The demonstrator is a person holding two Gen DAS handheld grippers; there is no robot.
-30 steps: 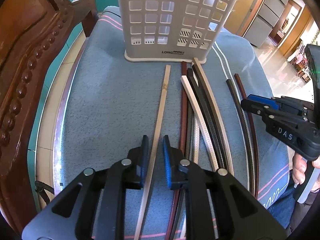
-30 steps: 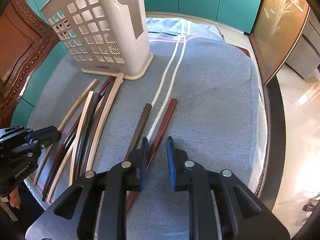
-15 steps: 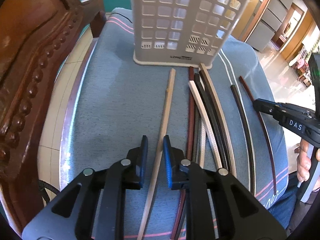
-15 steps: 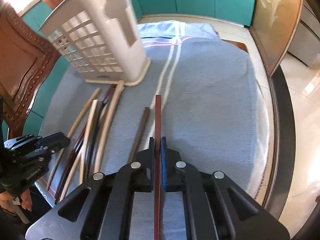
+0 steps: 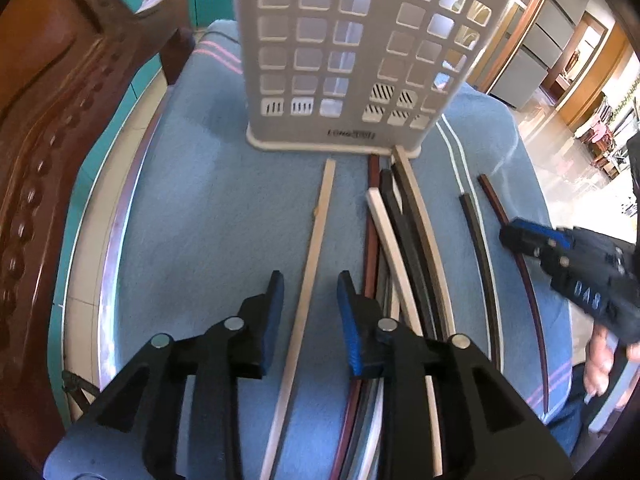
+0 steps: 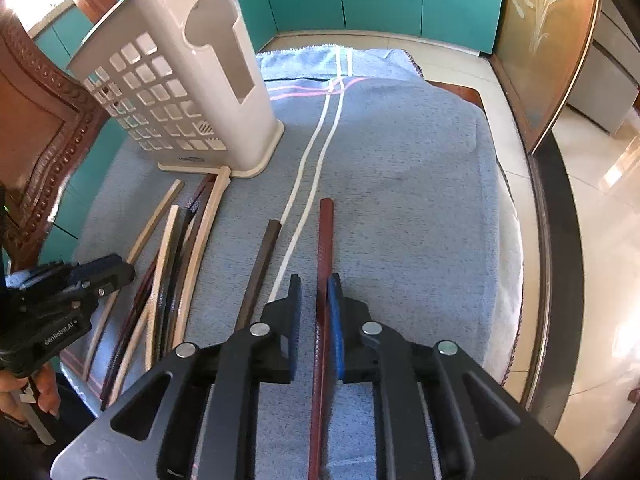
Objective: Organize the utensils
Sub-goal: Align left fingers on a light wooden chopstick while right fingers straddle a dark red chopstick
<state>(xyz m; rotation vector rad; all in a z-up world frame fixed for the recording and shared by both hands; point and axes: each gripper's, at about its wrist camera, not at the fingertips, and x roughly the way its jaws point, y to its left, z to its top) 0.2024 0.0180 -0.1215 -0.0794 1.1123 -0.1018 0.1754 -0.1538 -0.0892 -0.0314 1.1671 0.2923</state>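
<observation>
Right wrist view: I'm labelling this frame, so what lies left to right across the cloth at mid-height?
Left gripper → chopstick bundle → dark chopstick → white stripes → reddish chopstick, between the right gripper's fingers.

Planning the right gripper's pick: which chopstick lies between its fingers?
The reddish-brown chopstick, apart from the bundle, right of the dark brown chopstick beside it; the right gripper straddles it.

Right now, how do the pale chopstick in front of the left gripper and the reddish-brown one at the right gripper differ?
The pale chopstick is light wood colour; the reddish-brown chopstick is dark red. The pale chopstick lies flat on the blue towel, untouched between the left gripper's wide-open fingers; the reddish-brown chopstick sits against one finger of the right gripper, whose gap is narrower. Both are long, slim and point toward the white holder.
</observation>
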